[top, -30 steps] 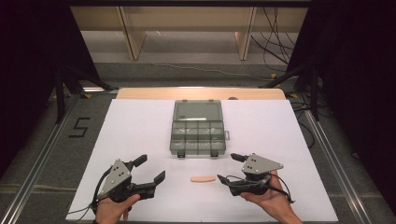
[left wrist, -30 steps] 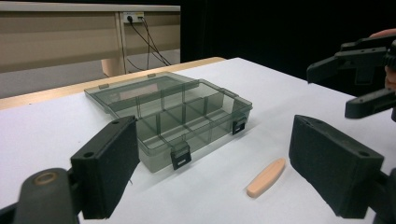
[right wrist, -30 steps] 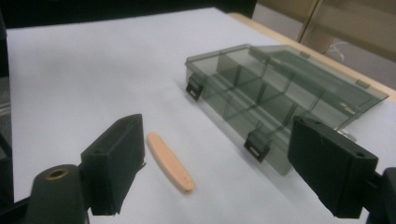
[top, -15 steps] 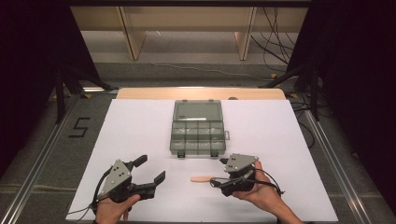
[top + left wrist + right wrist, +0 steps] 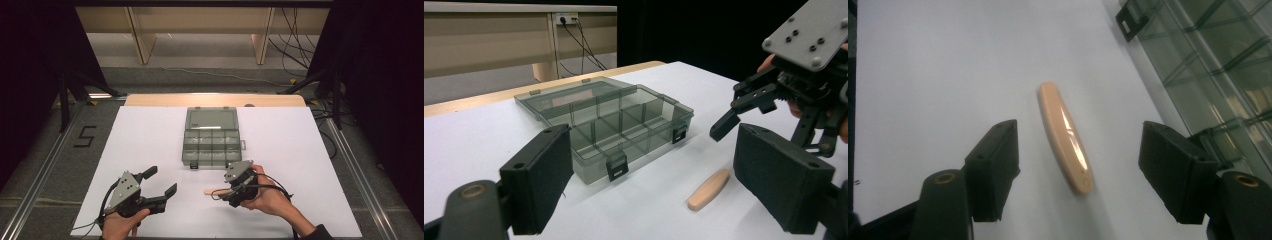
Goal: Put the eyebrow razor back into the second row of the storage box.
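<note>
A slim peach-coloured stick (image 5: 212, 191) lies flat on the white table top, just in front of a clear grey compartment box (image 5: 211, 137) whose lid is folded back. My right gripper (image 5: 224, 190) has come over the stick's right end. In the right gripper view the stick (image 5: 1065, 135) lies between the two pads, and neither pad touches it. These jaws have just been closing but still stand apart, so my right gripper (image 5: 1083, 170) is open. My left gripper (image 5: 160, 181) rests open at the front left with nothing between its pads (image 5: 541, 185). It looks toward the box (image 5: 609, 120) and the stick (image 5: 709, 190).
The white table top (image 5: 300, 150) has a wooden strip along its far edge. The box's latches (image 5: 616, 167) face the front. Black curtains stand on both sides and cables lie on the floor behind. One of the right gripper's fingers (image 5: 725, 125) hangs above the stick.
My right gripper has moved left and slightly down until its jaws straddle the stick, and the jaws have narrowed. The left gripper, the box and the stick have stayed put.
</note>
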Tool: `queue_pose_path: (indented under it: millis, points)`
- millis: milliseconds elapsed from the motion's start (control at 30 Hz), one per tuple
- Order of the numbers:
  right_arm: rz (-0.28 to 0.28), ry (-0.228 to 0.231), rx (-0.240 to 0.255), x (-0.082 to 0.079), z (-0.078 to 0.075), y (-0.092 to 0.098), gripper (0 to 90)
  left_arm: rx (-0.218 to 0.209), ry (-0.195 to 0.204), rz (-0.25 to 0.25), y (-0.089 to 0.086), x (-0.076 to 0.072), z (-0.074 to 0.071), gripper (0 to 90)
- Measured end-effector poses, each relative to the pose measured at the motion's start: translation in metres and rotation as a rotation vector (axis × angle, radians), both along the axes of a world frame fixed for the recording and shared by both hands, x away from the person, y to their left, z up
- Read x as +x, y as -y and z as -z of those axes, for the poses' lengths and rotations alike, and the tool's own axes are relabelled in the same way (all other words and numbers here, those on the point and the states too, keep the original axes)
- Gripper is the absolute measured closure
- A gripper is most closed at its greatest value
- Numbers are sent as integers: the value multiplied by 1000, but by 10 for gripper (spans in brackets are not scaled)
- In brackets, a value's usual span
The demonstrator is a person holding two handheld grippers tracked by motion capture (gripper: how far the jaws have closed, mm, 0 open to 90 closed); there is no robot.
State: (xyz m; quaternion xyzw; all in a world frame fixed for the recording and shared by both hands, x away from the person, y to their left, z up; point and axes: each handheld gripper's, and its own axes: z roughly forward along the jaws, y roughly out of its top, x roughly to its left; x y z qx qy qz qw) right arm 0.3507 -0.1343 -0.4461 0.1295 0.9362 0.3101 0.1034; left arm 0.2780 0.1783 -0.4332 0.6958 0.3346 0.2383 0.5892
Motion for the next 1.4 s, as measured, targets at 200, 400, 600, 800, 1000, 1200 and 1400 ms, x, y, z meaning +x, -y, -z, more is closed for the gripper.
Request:
queue_pose_path:
  millis: [200,400,600,800,1000,1200,1400]
  points:
    - [-24,-16,-42,7,5,-12,375,5,3,0,0,0,0,158]
    - [-62,-32,-120,11,13,-22,447,6,-1,1,0,0,0,158]
    - [-66,-80,-155,15,18,-28,503,7,-1,1,0,0,0,158]
    - [-72,-81,-163,18,19,-31,533,1,-3,0,1,0,0,158]
    - [-83,-104,-190,19,21,-36,589,-2,0,0,0,0,0,158]
    - [-86,-132,-190,22,21,-38,639,4,7,4,0,0,0,158]
    - [-100,-155,-198,23,20,-40,717,4,10,4,0,0,-1,158]
